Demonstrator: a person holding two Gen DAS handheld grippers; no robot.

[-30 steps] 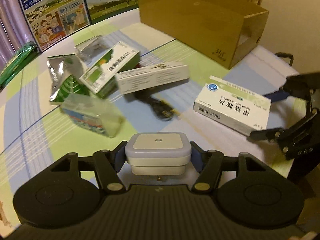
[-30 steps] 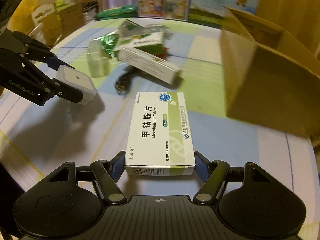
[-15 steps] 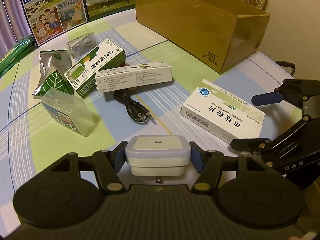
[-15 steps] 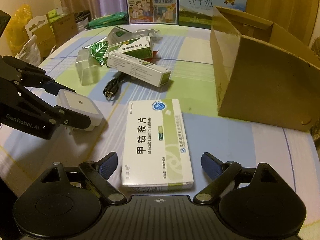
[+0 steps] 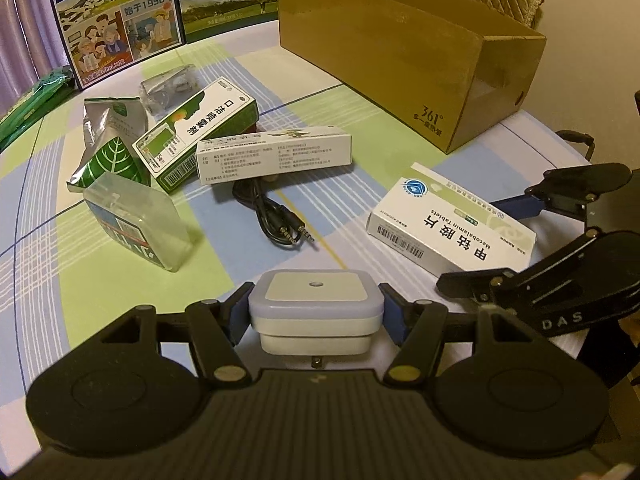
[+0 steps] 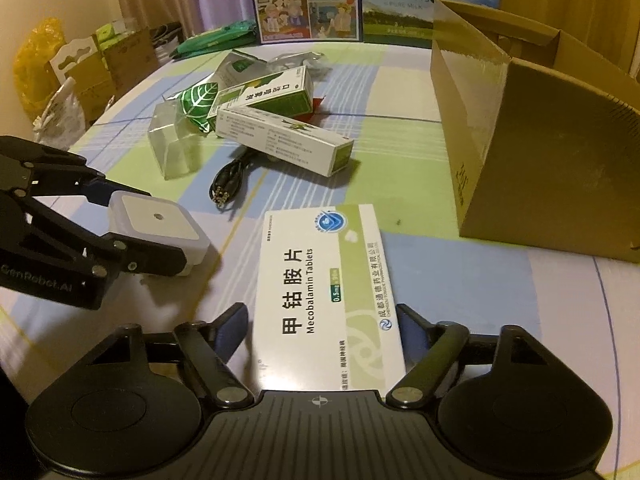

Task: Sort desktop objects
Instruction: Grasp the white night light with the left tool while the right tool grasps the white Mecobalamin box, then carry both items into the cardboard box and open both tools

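Item: our left gripper (image 5: 316, 312) held a white plug-in night light (image 5: 315, 307), fingers clamped on its sides, just above the tablecloth (image 5: 248, 64). Our right gripper (image 6: 324, 330) straddled the tablet box (image 6: 326, 284), marked "Mecobalamin Tablets"; whether its fingers pressed the box we could not tell. Ahead lay a black audio cable (image 5: 268, 216), a long white carton (image 5: 276, 154), a green-and-white carton (image 5: 200, 134), a leaf-printed foil pouch (image 5: 108, 148) and a clear plastic case (image 5: 138, 220), clustered and touching. The open cardboard box (image 5: 400, 52), printed "361°", stood to the right, bare cloth between it and the tablets. Milk cartons (image 5: 120, 16) reading "Pure Milk" and "1956" lined the far edge.
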